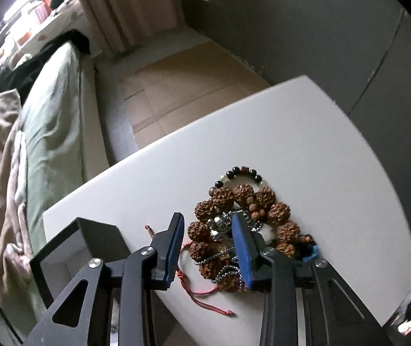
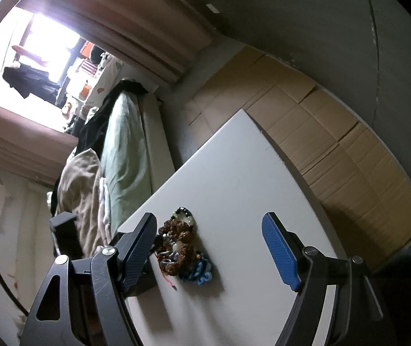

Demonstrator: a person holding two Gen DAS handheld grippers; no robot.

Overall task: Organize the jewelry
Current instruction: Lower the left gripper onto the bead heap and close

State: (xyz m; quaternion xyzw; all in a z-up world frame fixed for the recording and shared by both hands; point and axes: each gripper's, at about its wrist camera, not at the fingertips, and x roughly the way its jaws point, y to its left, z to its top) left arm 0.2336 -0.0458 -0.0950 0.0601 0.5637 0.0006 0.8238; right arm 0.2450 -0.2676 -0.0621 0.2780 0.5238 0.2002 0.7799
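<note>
Nearest in the left wrist view, the left gripper (image 1: 208,230) points steeply down over one tangled heap of jewelry (image 1: 234,230) on the white table (image 1: 306,132). Its two fingers stand fairly narrow: the left blue pad (image 1: 173,248) sits just left of the heap, while the right one (image 1: 241,248) lies over the heap's middle, so part of the tangle sits between them. Whether the pads press on anything I cannot tell.

The heap holds one bracelet of large rough brown beads (image 1: 263,199) curled into a ring, silver ball chain (image 1: 222,274) threaded through it, one red cord (image 1: 205,297) trailing off the near left side, and one bracelet of small black beads (image 1: 243,171) at the far edge. A blue piece (image 1: 313,252) peeks out on the right.

One open black box (image 1: 95,236) stands at the table's near left corner, just left of the gripper.

In the right wrist view, the right gripper (image 2: 209,230) hangs with its two fingers wide apart and nothing between them; the heap lies just right of its left finger (image 2: 139,245), and a chunky blue chain (image 2: 201,271) shows on the near side.

Beyond the table lie flattened cardboard (image 2: 335,132) on the floor and a bed with green bedding (image 1: 52,109) on the left.
</note>
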